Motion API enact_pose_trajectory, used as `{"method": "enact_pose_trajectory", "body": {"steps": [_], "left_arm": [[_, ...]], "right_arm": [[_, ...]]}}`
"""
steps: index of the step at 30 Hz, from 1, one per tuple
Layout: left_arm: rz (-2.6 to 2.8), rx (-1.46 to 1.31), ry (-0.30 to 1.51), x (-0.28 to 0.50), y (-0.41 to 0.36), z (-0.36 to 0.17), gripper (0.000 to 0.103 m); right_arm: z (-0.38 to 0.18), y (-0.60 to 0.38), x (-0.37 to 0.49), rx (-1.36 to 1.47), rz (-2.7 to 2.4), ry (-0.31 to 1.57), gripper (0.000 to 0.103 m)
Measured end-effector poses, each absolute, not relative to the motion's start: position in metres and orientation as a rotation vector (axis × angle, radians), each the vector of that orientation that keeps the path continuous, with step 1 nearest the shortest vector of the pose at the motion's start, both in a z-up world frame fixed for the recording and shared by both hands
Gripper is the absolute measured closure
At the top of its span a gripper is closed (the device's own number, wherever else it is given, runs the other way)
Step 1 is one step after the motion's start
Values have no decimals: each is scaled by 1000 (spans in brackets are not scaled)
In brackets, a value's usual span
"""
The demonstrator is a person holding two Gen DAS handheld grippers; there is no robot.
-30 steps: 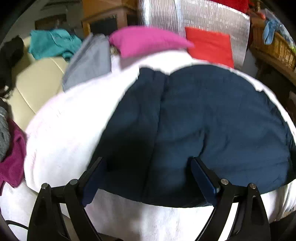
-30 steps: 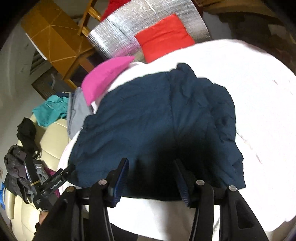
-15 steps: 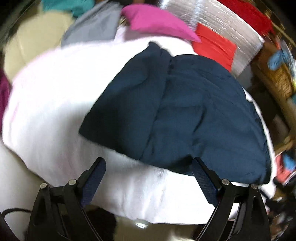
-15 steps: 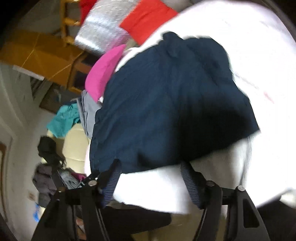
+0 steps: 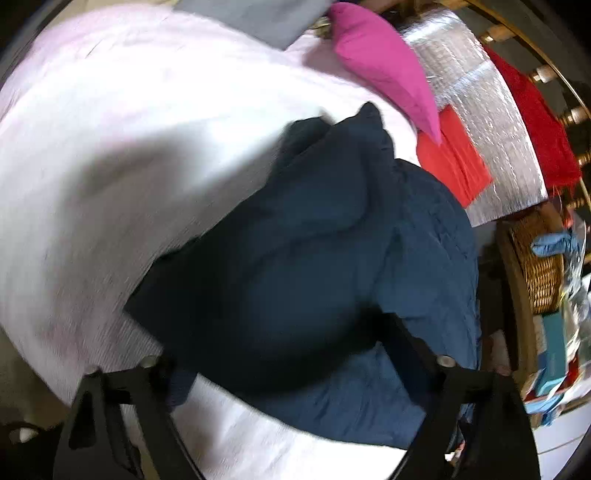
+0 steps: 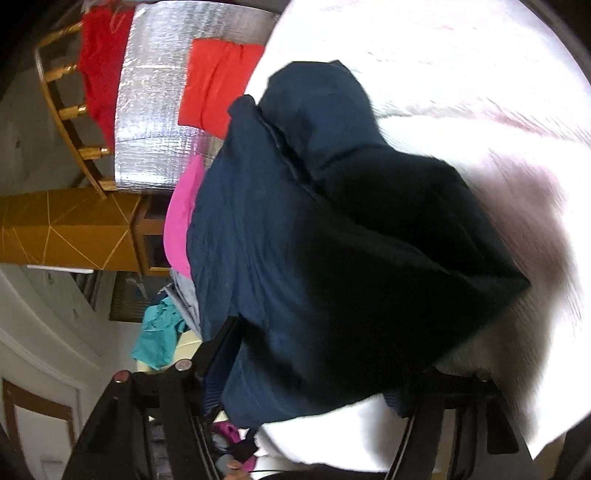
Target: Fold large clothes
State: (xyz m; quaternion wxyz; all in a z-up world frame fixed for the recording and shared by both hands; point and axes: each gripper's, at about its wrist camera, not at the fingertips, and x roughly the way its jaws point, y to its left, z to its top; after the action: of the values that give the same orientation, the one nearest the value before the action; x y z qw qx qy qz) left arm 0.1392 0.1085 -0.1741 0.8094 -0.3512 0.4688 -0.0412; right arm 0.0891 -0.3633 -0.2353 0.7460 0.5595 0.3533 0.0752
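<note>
A large navy blue garment (image 5: 332,266) lies on a white cloth-covered surface (image 5: 129,129); it also shows in the right wrist view (image 6: 314,240), with one side folded over onto itself. My left gripper (image 5: 288,350) is open, its fingers spread wide over the garment's near edge. My right gripper (image 6: 317,369) is open too, spread over the garment's near end. Neither holds cloth. Both views are tilted and motion-blurred.
A pink cushion (image 5: 384,62), red cloth (image 5: 454,162) and a silver foil sheet (image 5: 476,103) lie behind the garment. A wicker basket (image 5: 539,266) stands at the right. Grey cloth (image 5: 258,18), teal cloth (image 6: 159,336) and a wooden cabinet (image 6: 66,229) are beyond the surface.
Both cameras have swung and tilted sharply. The garment now fills more of each view and one side lies folded over. Both grippers stay open.
</note>
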Motion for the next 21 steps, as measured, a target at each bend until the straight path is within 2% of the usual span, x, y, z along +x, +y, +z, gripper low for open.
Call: {"method": "enact_pose_trajectory", "body": {"steps": [1,3,5,8,10,14,16,17,21], "left_arm": [[-88,-734,998,139,107,-171,25],[-94,-719,995,147,105,-169,30],[-104,-734,995,157,106,-166,33],[-101,-680,994,164,96,-170,33],[-88,-655,995,157,93,-171,32],[-46,-540,999,136,91,-154,32],[-17,-462,975,126,86,-140,32],[0,-421,962,121,84,-133,32],[44,-284,903,98,72,-102,29]], "right_arm": [[-233,-362,91,1200,158,773,51],[-221,-360,95,1133,138,745,59],[-204,-356,98,1040,118,702,63],[-186,-358,102,915,84,654,64],[-196,-359,107,929,57,703,64],[-203,-364,102,990,61,743,58],[-196,-362,94,964,44,776,49],[-191,-359,89,945,47,786,42],[-165,-341,69,817,57,806,40]]}}
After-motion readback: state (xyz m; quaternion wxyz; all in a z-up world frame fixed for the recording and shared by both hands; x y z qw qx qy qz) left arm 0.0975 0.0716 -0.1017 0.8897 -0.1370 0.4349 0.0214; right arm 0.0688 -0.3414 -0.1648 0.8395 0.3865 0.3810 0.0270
